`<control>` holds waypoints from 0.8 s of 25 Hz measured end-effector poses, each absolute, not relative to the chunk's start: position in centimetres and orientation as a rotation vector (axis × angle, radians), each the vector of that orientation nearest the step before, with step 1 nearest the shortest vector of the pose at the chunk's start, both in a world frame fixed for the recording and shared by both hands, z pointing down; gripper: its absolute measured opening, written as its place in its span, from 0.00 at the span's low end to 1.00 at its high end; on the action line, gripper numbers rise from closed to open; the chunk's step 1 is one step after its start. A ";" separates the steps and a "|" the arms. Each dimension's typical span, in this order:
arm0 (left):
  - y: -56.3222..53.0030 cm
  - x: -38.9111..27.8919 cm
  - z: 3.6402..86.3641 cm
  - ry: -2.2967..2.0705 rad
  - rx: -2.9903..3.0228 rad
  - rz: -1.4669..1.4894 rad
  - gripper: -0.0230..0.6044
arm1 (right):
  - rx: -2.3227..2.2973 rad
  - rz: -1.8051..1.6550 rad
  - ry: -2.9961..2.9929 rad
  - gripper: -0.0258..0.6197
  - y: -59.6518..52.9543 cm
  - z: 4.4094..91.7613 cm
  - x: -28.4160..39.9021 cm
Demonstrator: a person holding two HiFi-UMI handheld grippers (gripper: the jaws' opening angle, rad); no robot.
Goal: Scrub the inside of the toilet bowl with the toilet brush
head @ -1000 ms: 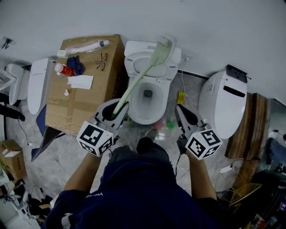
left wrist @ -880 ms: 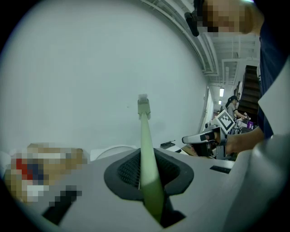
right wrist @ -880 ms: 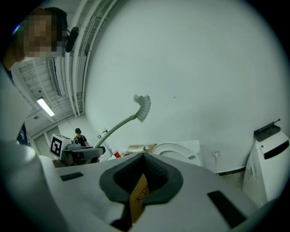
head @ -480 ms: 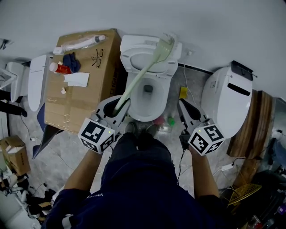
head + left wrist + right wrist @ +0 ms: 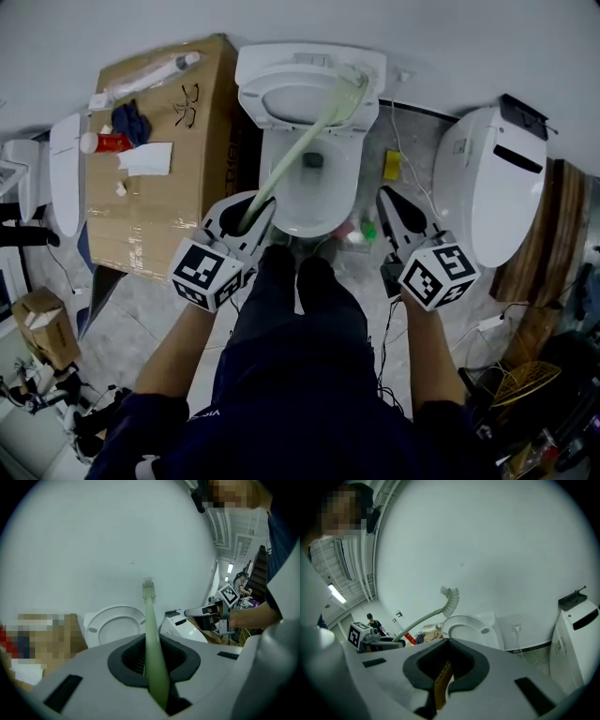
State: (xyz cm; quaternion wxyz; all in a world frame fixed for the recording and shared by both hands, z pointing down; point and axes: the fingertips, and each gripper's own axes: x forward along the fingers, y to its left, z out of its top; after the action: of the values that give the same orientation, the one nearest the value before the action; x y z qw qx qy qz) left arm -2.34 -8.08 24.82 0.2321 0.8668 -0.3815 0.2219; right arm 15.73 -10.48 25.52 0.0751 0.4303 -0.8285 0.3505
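Note:
The white toilet stands at top centre of the head view, its seat and lid raised against the wall. My left gripper is shut on the pale green handle of the toilet brush. The handle slants up over the bowl, and the brush head is up by the raised lid and tank. In the left gripper view the handle runs out between the jaws of the left gripper. My right gripper hangs right of the bowl, shut and empty. The right gripper view shows the brush head in the air.
A cardboard box with a red bottle, blue cloth and paper stands left of the toilet. A second white toilet stands at the right. A yellow item, a green bottle and cables lie on the floor between them.
The person has stepped closer to the toilet, feet now at the bowl's front. Both grippers moved forward with them; the brush stays gripped, its head still up at the raised lid.

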 end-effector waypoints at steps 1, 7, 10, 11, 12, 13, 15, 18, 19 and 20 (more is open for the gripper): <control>-8.1 -2.4 25.6 -1.035 2.380 0.621 0.14 | 1.297 1.059 -2.475 0.05 -10.5 26.2 15.6; -8.2 -4.0 31.2 -0.972 2.339 0.691 0.14 | 1.330 1.123 -2.400 0.05 -10.4 30.9 14.8; -7.6 -4.9 34.5 -0.936 2.313 0.737 0.14 | 1.351 1.158 -2.357 0.05 -9.9 33.5 14.6; -7.4 -5.3 35.6 -0.926 2.304 0.753 0.14 | 1.357 1.167 -2.345 0.05 -9.8 34.3 14.5; -7.2 -5.6 36.7 -0.916 2.295 0.768 0.14 | 1.363 1.176 -2.334 0.05 -9.7 35.1 14.4; -7.0 -6.0 37.8 -0.908 2.286 0.784 0.14 | 1.368 1.184 -2.324 0.05 -9.6 35.8 14.3; -6.6 -6.6 39.8 -0.892 2.268 0.813 0.14 | 1.377 1.199 -2.302 0.05 -9.5 37.3 14.1; -6.3 -7.4 42.7 -0.876 2.248 0.850 0.14 | 1.389 1.216 -2.273 0.05 -9.3 39.6 13.8; -6.2 -7.6 43.6 -0.870 2.243 0.862 0.14 | 1.393 1.221 -2.264 0.05 -9.2 40.4 13.7; -6.1 -7.8 44.5 -0.864 2.237 0.873 0.14 | 1.396 1.227 -2.254 0.05 -9.1 41.2 13.6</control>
State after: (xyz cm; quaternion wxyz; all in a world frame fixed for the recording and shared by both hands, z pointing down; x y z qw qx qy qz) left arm -7.82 -6.06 44.47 0.2904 0.8389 -0.3238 0.3273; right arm 13.60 -9.07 41.16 0.1101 0.4749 -0.7669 0.4174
